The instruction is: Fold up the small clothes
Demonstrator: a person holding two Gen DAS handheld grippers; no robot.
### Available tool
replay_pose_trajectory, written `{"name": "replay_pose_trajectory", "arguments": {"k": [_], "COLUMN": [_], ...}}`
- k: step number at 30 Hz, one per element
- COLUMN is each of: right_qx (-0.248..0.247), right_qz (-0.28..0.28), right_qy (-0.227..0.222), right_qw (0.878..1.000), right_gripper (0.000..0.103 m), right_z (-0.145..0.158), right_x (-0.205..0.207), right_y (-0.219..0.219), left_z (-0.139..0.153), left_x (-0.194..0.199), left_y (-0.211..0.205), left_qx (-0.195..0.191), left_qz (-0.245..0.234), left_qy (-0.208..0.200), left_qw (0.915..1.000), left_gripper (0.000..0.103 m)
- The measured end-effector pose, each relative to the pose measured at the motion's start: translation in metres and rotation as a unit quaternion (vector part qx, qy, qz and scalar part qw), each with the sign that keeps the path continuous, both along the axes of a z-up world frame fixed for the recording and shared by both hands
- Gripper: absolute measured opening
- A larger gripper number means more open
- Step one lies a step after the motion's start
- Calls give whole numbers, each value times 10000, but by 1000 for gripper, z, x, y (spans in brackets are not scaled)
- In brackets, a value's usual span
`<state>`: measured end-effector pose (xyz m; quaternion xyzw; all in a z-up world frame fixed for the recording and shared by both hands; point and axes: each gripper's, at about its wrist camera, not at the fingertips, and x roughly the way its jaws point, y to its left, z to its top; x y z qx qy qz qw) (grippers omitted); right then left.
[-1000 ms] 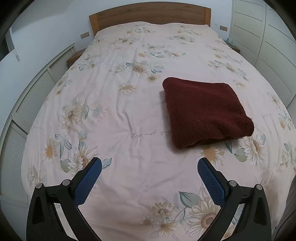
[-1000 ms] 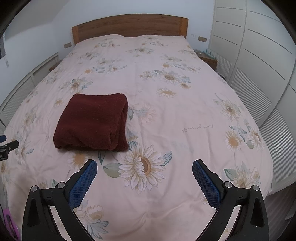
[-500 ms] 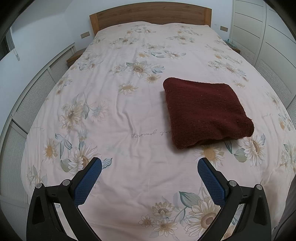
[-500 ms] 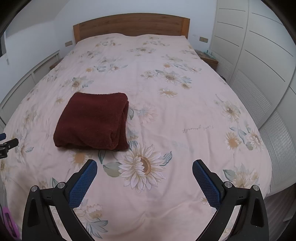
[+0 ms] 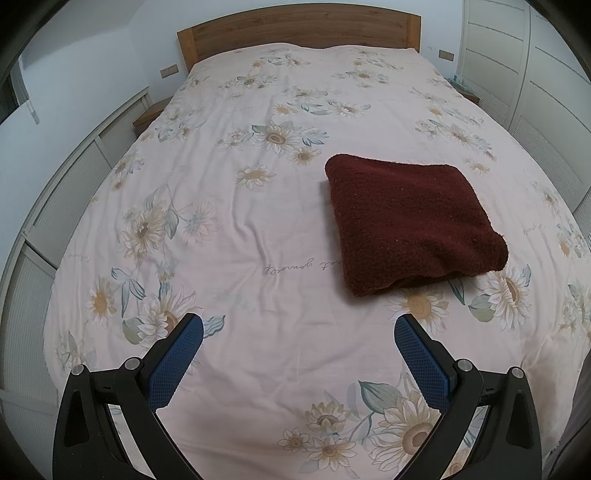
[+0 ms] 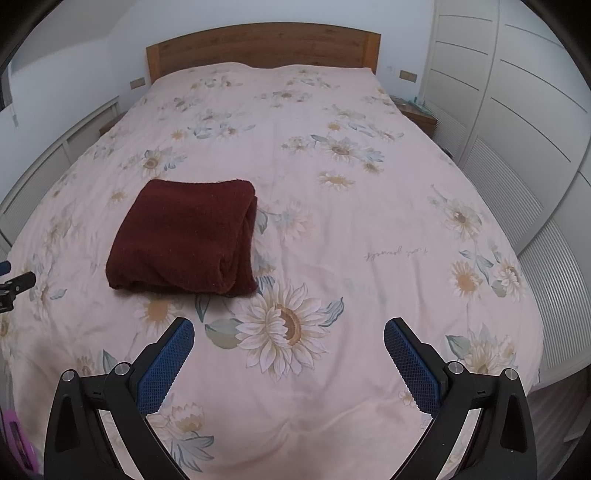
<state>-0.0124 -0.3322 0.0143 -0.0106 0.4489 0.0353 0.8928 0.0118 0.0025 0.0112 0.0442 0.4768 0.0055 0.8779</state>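
A dark red fuzzy garment [image 5: 410,221] lies folded into a thick square on the floral bedspread [image 5: 258,206]. In the right wrist view the same folded garment [image 6: 184,236] sits left of centre, its layered edge facing right. My left gripper [image 5: 298,326] hangs open above the near part of the bed, down and left of the garment, with nothing between its blue pads. My right gripper [image 6: 289,328] is open too, empty, down and right of the garment. The tip of the left gripper [image 6: 14,286] shows at the right wrist view's left edge.
A wooden headboard [image 5: 295,29] stands at the far end of the bed. White slatted wardrobe doors [image 6: 517,122] line the right side, low white slatted panels [image 5: 74,177] the left. Small bedside tables [image 6: 417,112] flank the headboard. A purple object [image 6: 16,439] shows at the bottom left.
Almost nothing has changed. The right wrist view has drifted very slightly; the garment lies where it was and both grippers stay open.
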Motion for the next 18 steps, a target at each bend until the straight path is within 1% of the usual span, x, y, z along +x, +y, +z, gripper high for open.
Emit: {"name": "replay_pose_trajectory", "arguments": {"k": [9,18], "right_qx": [-2,18], "right_qz": [5,29], "right_qy": [21,78], "right_qw": [10000,10000], "right_gripper": [103,103], "right_z": [-1,-5], "right_x": [0,2], "right_y": [-1,-2], "left_z": [0,-1], "left_x": [0,2], "left_y": [2,10], "left_qx": [-11,-24], "left_qz": [-43,-203], "left_qy": [16,65], "left_qw": [10000,9998], "left_gripper": [102,102]}}
